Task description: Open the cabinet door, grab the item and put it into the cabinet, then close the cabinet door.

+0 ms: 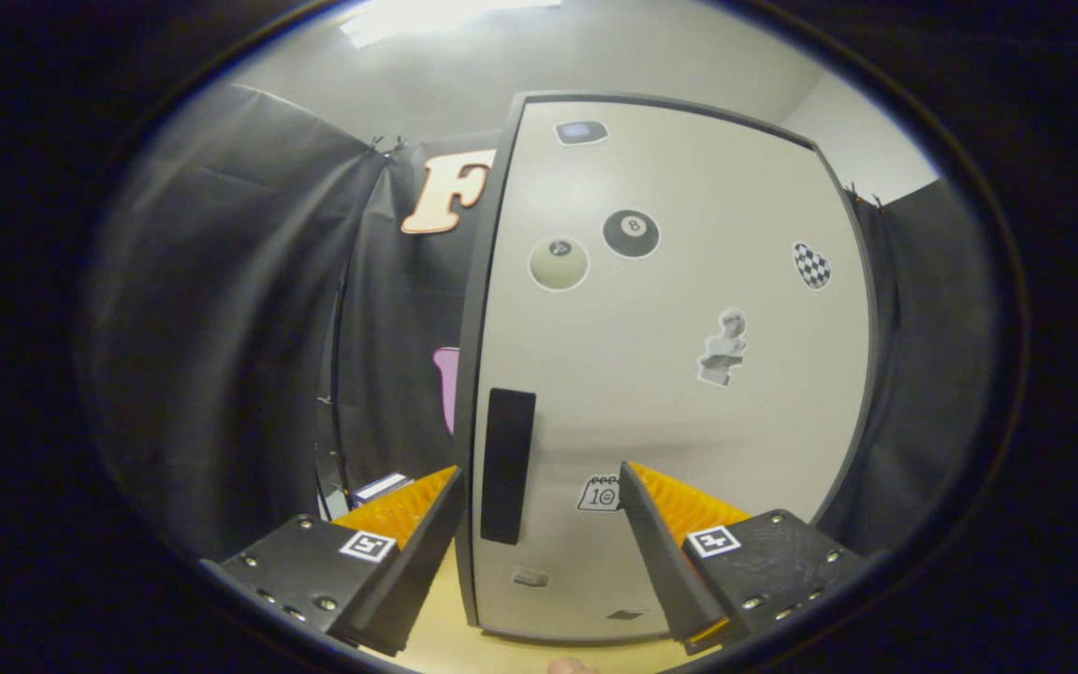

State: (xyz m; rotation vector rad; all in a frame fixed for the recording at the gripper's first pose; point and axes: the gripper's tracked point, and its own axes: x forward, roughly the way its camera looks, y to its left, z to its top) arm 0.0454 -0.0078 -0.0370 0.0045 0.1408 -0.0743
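- Cabinet door (689, 374) — pale, dark-framed, shut, standing upright just ahead of the fingers and dotted with stickers.
- Gripper (539, 524) — fingers spread wide, holding nothing, straddling the door's lower left part.
- Dark handle (507, 465) — a vertical bar near the door's left edge, between the fingers.
- Eight-ball sticker (632, 233), farther up the door.

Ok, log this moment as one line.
phase: reach handle | door: closed | handle: between fingers, untouched | claw: open
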